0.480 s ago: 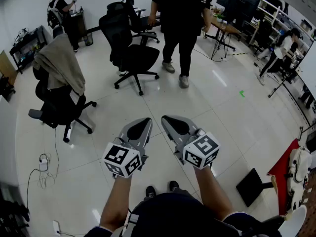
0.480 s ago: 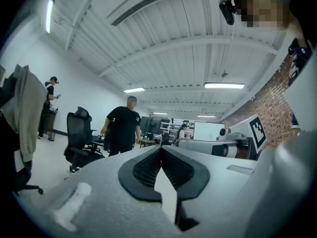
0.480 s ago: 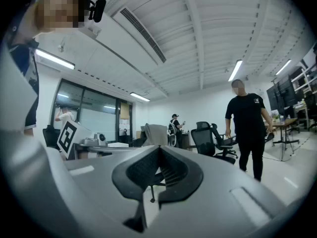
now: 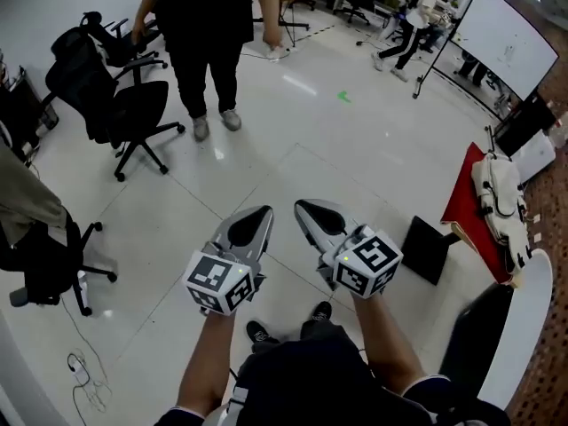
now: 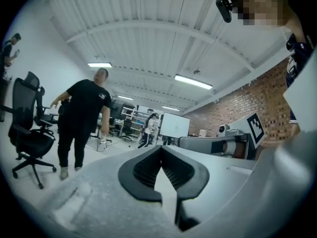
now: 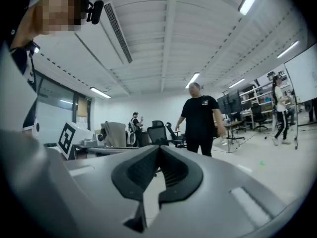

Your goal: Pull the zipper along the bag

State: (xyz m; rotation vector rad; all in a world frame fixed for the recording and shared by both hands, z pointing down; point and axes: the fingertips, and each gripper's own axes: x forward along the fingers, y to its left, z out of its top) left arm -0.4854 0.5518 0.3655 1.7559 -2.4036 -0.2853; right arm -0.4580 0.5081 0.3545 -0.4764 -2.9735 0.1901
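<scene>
**Both tools clenched and empty, bag lying well off to the right**

The left tool (image 4: pixel 257 213) and right tool (image 4: pixel 306 206) are hovering side by side over the bare floor (image 4: pixel 311 158), pointing about level. Each gripper view is showing its jaws pressed together with nothing between them.

Past the right tool's outer side, a black panel (image 4: pixel 429 248) is lying on the floor. Beyond it, the cream bag (image 4: pixel 499 204) is resting on a red cloth (image 4: pixel 461 204) over what looks like a counter. Its zipper is too small to make out.

Judging by its slumped look, the bag is soft and fairly light, so it is likely going to drag along with any pull. One tool should be pinching the fabric beside the zipper's end while the other is nipping the small pull tab, which may slip.

Far ahead of the left tool, a person in black (image 4: pixel 206 34) is standing by an office chair (image 4: pixel 106 96).
</scene>
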